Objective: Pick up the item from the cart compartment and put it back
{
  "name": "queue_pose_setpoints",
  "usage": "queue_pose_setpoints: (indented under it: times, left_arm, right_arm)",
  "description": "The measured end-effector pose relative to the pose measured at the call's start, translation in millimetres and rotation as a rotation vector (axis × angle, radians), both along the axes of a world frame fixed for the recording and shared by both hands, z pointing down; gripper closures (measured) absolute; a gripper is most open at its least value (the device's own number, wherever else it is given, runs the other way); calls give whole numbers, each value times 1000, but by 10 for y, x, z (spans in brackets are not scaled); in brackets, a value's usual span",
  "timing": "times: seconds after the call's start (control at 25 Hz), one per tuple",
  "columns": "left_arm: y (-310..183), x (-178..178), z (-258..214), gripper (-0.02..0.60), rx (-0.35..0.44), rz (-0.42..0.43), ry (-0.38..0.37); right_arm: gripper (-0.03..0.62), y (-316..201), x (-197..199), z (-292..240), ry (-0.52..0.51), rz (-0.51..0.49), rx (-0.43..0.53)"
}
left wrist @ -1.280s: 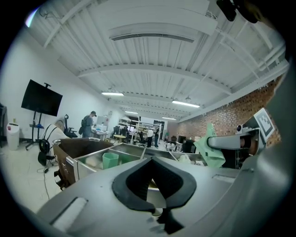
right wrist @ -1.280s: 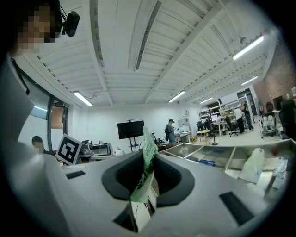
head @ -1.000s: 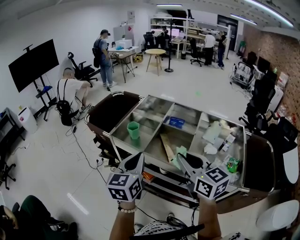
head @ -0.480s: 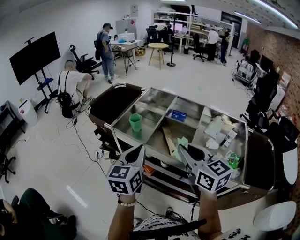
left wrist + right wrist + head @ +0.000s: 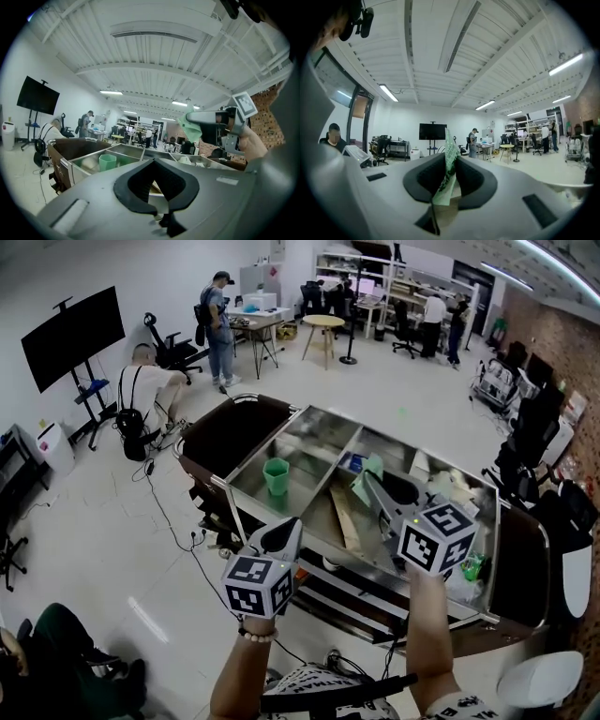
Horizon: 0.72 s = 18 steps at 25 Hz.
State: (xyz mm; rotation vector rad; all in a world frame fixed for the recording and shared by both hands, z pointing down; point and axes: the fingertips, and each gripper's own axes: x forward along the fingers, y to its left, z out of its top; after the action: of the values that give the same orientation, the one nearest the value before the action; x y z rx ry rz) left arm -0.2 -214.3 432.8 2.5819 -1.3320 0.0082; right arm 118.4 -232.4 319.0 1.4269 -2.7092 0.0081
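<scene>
Step in hand, by my reading: pick-up done, return not yet made. Right hand-held gripper (image 5: 372, 478) pinches a pale green packet (image 5: 362, 491) edge-on between its pads, the packet's free end sticking out past the fingertips. It hangs in the air over the cart (image 5: 309, 412), above the middle compartment (image 5: 319, 512) and clear of the steel dividers.

Left hand-held gripper (image 5: 286, 527) sits just off the near rim of the cart, jaws pressed together with nothing between them. It seems idle.

Also in the cart: green cup (image 5: 276, 474) upright in the left-hand compartment, wooden strip (image 5: 343, 518) lying in the middle one, mixed clutter in the right-hand one.

Next move, as I judge it: bring the packet down into its compartment, keep clear of the divider walls, and spread the jaws only once it rests on the floor.
</scene>
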Motion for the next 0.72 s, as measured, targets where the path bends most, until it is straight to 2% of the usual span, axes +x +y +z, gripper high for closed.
queue_pose_setpoints:
  times: [0.32,0.6,0.72]
  left_arm:
    - [-408,-61,-119,586,13,-26,-12]
    - [-728,-79,-236,586,15,-29,-12]
    - [-882,-109,-275,586,-5,-49,-19]
  right_arm:
    - [517,-820,-86,-440,134,-13,8]
    - [517,-1642,-124,-443,257,-5,-69]
    - [517,-1999,-142,-338,273,4,-128]
